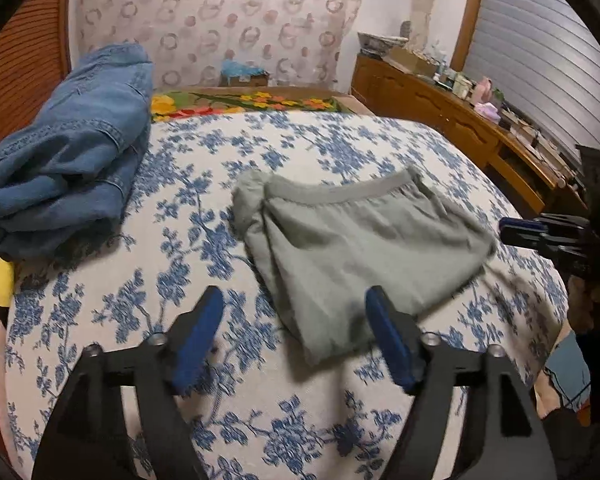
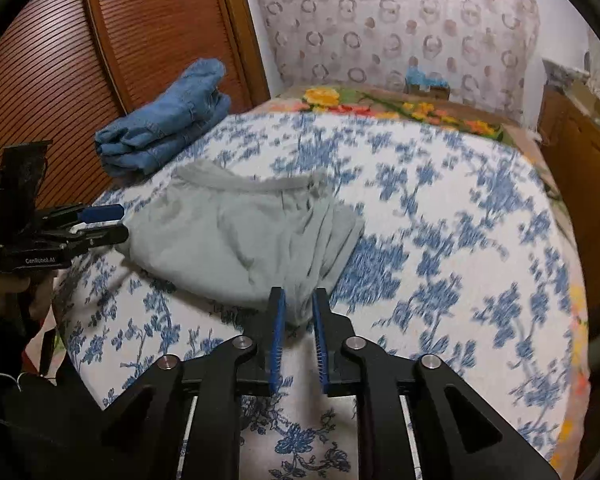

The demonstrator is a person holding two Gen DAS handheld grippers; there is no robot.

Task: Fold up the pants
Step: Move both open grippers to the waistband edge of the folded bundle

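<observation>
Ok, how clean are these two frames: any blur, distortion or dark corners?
Left wrist view: mostly sharp, grey pants and folded jeans crisp; slight smear at the pants' right edge. Right wrist view: bedspread print streaked by motion blur, pants soft. Both: strong fisheye bulge, black vignetted corners, even indoor light, no glare.

Left gripper [image 1: 294, 332] gapes above folded grey pants [image 1: 364, 248].
</observation>
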